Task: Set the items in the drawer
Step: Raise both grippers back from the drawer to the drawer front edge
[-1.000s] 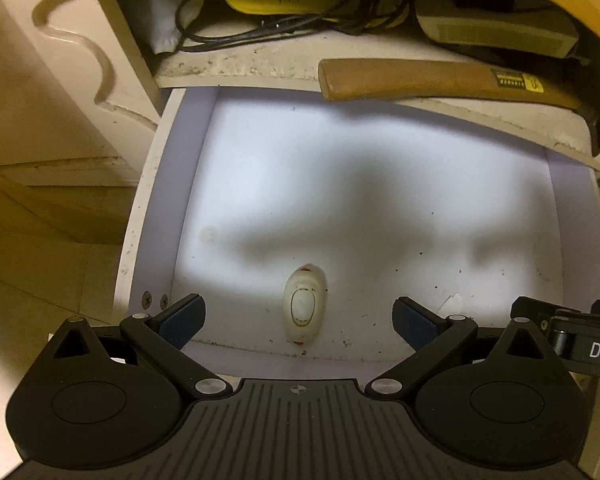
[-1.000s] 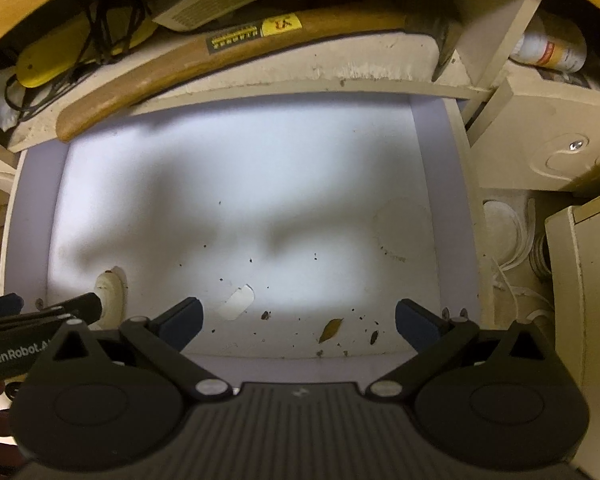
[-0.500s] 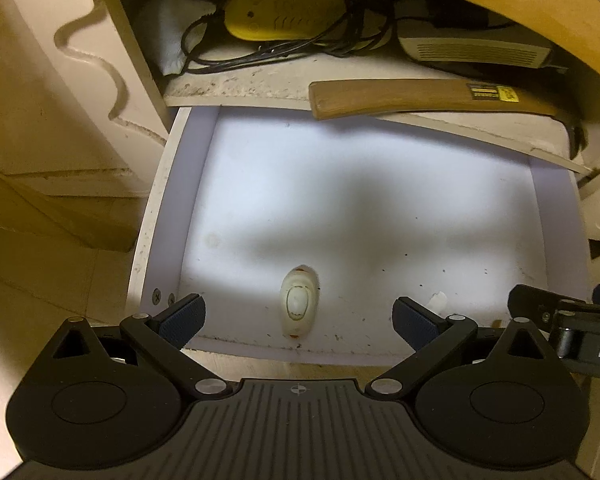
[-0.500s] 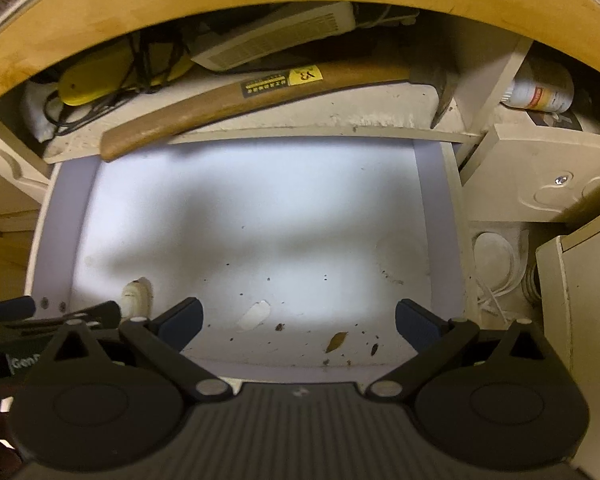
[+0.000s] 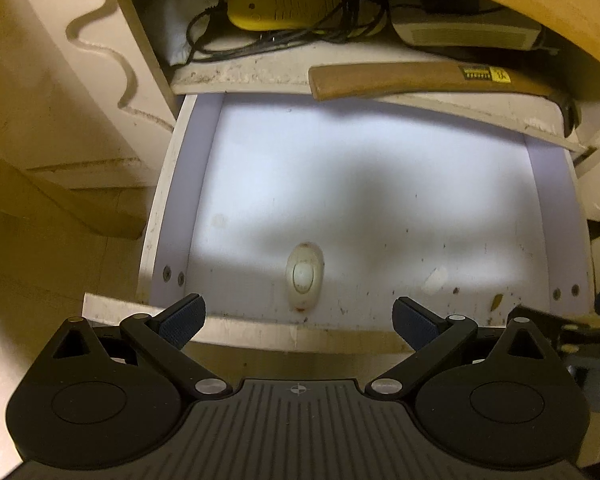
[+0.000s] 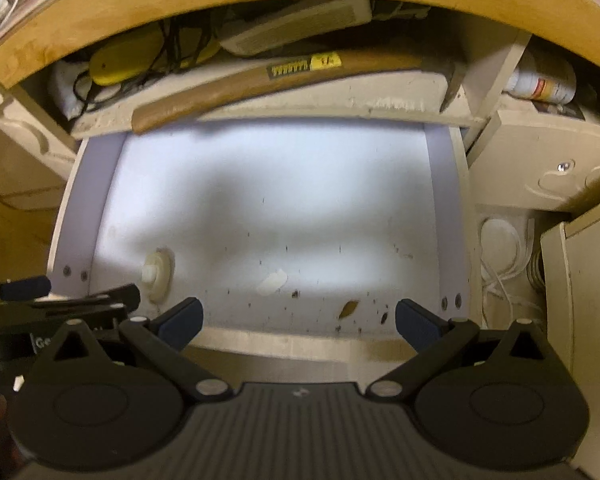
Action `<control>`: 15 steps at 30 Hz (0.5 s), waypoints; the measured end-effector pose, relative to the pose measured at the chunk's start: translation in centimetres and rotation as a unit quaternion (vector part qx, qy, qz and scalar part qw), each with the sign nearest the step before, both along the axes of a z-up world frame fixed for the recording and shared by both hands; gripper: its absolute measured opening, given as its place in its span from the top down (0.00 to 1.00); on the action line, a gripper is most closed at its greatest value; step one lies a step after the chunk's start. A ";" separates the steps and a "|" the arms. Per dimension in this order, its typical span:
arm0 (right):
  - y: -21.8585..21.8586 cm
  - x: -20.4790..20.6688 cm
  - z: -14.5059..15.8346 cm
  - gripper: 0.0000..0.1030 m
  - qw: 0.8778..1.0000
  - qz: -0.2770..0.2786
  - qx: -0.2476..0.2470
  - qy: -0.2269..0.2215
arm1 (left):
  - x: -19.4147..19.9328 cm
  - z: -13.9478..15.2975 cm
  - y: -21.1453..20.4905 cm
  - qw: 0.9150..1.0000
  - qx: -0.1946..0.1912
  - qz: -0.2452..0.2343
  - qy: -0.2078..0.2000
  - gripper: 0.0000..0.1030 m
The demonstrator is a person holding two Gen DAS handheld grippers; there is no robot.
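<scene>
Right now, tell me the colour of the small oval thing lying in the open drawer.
The oval thing is off-white, cream; the left wrist view shows it best.

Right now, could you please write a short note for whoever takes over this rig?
Left tool: open, holding nothing, in front of the open drawer.
Right tool: open, holding nothing, beside it.
In the drawer: one small oval white item near the front left, plus crumbs and a scrap.
On the shelf behind: a hammer, a yellow device with cables, and a grey box.
Done: one item is in.
Left: probably fetch further items; neither tool holds one.
</scene>
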State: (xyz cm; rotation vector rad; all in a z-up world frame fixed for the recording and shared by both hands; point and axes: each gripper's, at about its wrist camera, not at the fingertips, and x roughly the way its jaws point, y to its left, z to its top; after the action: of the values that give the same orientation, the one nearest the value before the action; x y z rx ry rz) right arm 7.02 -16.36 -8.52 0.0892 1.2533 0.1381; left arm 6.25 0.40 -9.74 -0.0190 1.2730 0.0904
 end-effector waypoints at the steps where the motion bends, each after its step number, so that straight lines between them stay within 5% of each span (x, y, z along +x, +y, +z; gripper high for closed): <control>1: 0.0 -0.1 -0.1 0.00 1.000 0.001 0.000 0.007 | -0.1 -0.1 0.0 1.000 0.001 0.000 0.006 0.00; 15: 0.1 -0.9 -2.5 0.00 0.997 -0.003 -0.018 0.078 | -1.4 -1.5 0.2 0.998 0.000 -0.003 0.068 0.00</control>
State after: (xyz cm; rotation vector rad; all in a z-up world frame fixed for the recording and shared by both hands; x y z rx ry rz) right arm 6.11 -16.25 -11.02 0.0750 1.4103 0.1047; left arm 4.85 0.57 -11.21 -0.0094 1.4098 0.0867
